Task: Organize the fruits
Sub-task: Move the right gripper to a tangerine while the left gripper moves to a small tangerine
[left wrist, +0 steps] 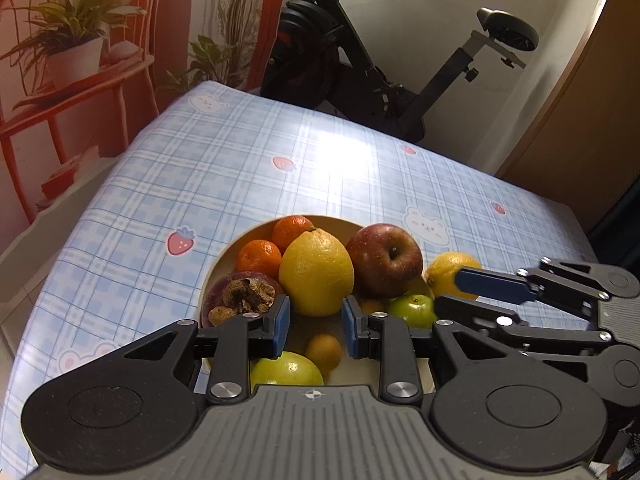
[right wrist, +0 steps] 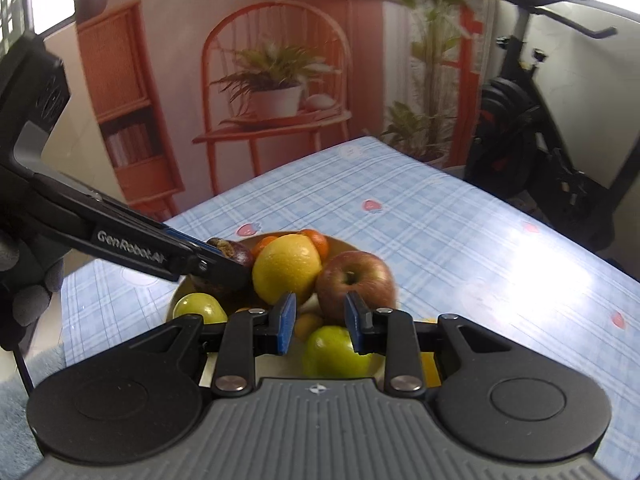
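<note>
On the checked blue cloth of the surface (left wrist: 224, 168) sits a round beige bowl (left wrist: 224, 256) piled w/ fruit: big lemon (left wrist: 316, 272) at centre, red apple (left wrist: 386, 260) on its right & touching it, two tangerines (left wrist: 260, 258) behind-left, a purple mangosteen (left wrist: 238, 296) w/ dried brown cap at the left rim. Lower in the bowl: green apple (left wrist: 414, 310), another green one (left wrist: 286, 370) near the cam, a small orange fruit (left wrist: 323, 351) btwn them. A 2nd lemon (left wrist: 446, 272) lies at the bowl's right side; can't tell if it's inside the rim or on the cloth.

Left tongs (left wrist: 316, 330) hang just over the near fruit, blue pads at their narrow setting, nothing gripped. Right tongs (right wrist: 320, 322) same: narrow gap, empty, over a green apple (right wrist: 336, 350).

Crowding: in the left view the right tongs come in from the right, one blue pad in front of the 2nd lemon. In the right view the left tongs' arm slants in from the left across the mangosteen (right wrist: 232, 252), partly hiding it.

Room: printed backdrop w/ orange chair & potted plants (right wrist: 276, 88); black exercise bike (left wrist: 360, 64) past the far edge of the surface; wooden door on the right.

Only the right view shows a gloved hand (right wrist: 24, 300) on the left tool & a bit of blue-grey rug, bottom left. Only the left view shows the 2nd lemon clearly.
</note>
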A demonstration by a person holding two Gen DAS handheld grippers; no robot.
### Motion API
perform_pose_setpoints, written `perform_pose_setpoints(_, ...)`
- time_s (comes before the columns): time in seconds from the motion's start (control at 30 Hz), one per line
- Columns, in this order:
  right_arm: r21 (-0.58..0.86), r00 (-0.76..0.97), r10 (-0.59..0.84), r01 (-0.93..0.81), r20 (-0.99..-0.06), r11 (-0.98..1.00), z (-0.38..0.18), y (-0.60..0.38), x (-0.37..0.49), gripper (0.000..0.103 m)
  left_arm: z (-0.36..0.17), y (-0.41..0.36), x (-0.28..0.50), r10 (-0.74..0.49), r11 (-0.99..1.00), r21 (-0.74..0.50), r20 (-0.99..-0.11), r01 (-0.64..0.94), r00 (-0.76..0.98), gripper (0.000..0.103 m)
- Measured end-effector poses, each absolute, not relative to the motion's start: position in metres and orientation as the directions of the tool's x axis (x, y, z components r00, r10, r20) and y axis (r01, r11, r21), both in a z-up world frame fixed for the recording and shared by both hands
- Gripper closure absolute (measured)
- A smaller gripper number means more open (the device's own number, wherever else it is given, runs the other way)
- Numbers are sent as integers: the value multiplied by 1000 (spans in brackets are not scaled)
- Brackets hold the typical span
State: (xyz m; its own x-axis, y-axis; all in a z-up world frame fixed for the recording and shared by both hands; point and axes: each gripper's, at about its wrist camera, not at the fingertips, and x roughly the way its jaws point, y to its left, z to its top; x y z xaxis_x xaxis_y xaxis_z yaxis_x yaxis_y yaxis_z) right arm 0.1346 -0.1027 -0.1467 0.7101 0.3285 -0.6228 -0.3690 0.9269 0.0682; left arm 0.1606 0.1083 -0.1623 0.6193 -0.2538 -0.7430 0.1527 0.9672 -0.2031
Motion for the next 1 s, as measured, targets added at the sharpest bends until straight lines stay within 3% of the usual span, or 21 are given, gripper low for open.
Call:
perform_pose_setpoints(0.5,140,745,131,-52,-654,989,-151,-201,53,72,-158,28,129,-349,934,-208,-708,291,614,73)
perform_pose_setpoints(1.0,140,717,160,-88,-678,986,-169,-195,21,58,-183,-16,121,-374,911,-187,-750,367,545,73)
